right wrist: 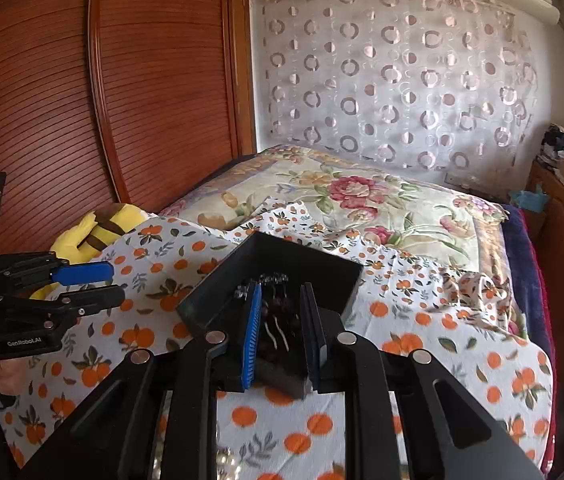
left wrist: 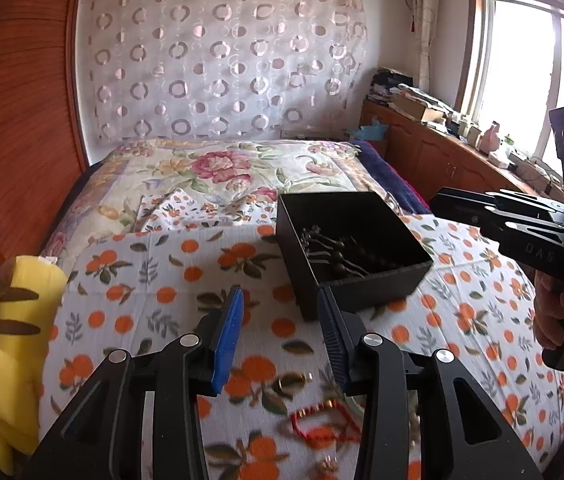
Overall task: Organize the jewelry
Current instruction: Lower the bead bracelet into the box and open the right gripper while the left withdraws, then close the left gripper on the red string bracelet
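Note:
A black open box [left wrist: 378, 276] sits on the orange-print cloth and holds dark beads and silver hairpins [left wrist: 334, 248]. My left gripper [left wrist: 279, 304] is open and empty, above the cloth just left of the box's near corner. Under it lie a red string bracelet with gold beads [left wrist: 324, 420] and small gold pieces [left wrist: 296, 380]. My right gripper [right wrist: 282, 300] is open and empty, hovering over the box [right wrist: 322, 268] above the beads [right wrist: 282, 332]. The right gripper also shows in the left wrist view [left wrist: 462, 210], and the left gripper in the right wrist view [right wrist: 115, 282].
A yellow striped plush toy [left wrist: 13, 344] lies at the bed's left edge by the wooden wardrobe [right wrist: 81, 100]. A floral quilt [left wrist: 221, 172] covers the far bed. A cluttered wooden cabinet [left wrist: 442, 152] runs under the window on the right.

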`<act>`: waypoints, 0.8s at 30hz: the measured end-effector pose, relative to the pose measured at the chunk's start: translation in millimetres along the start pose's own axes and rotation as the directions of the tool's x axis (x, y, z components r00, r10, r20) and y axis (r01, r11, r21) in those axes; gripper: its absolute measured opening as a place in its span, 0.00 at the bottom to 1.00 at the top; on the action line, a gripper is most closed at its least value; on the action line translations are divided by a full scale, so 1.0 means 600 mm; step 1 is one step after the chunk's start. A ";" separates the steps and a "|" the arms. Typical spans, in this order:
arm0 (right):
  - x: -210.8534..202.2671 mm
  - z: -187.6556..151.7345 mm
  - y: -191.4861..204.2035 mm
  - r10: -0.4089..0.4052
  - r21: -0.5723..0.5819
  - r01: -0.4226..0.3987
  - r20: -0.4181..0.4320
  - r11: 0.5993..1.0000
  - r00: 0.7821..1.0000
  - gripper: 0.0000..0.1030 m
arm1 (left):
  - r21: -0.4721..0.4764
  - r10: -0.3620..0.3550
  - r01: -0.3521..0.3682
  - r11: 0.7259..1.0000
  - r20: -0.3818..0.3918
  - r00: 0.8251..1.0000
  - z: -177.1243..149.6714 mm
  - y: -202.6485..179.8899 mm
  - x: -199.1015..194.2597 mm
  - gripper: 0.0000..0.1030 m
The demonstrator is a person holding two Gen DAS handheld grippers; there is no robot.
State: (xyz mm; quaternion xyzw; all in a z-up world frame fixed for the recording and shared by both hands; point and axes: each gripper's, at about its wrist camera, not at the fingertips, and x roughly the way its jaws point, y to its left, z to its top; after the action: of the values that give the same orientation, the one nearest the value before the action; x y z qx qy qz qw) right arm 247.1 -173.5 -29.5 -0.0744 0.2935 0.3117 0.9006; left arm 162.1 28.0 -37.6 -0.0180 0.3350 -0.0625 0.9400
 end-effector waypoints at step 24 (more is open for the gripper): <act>-0.106 -0.173 0.075 -0.040 0.072 0.043 -0.050 0.996 0.998 0.29 | 0.043 -0.035 0.036 0.998 -0.025 0.999 -0.122 -0.038 -0.093 0.43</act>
State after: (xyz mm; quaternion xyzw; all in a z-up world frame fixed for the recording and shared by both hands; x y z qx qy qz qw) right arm 129.9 -203.6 -75.4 -0.0551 0.3250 0.2802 0.9016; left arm 70.4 13.4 -57.7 -0.0028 0.3448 -0.0865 0.9347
